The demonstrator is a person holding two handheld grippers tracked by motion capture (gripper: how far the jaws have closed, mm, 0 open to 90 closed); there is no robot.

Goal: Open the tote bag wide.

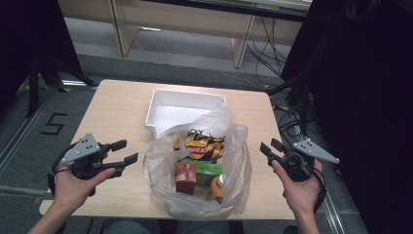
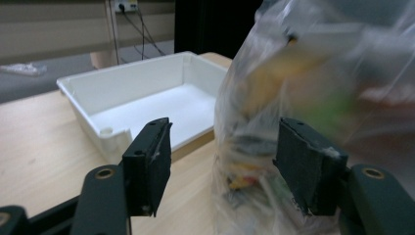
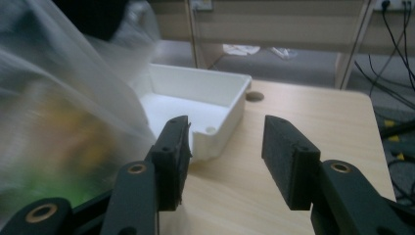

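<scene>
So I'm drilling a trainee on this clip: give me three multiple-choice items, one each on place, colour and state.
1. Where is the white tray relative to the clear plastic bag?
A. behind it
B. left of it
C. under it
2. What colour is the small carton in the bag?
A. blue
B. reddish brown
C. white
3. How are the left tool and right tool?
A. both open, empty
B. both clamping the bag
C. one holding the tray

A, the tray lies farther back on the table; B, the high view shows it; A, nothing sits between either pair of jaws.
</scene>
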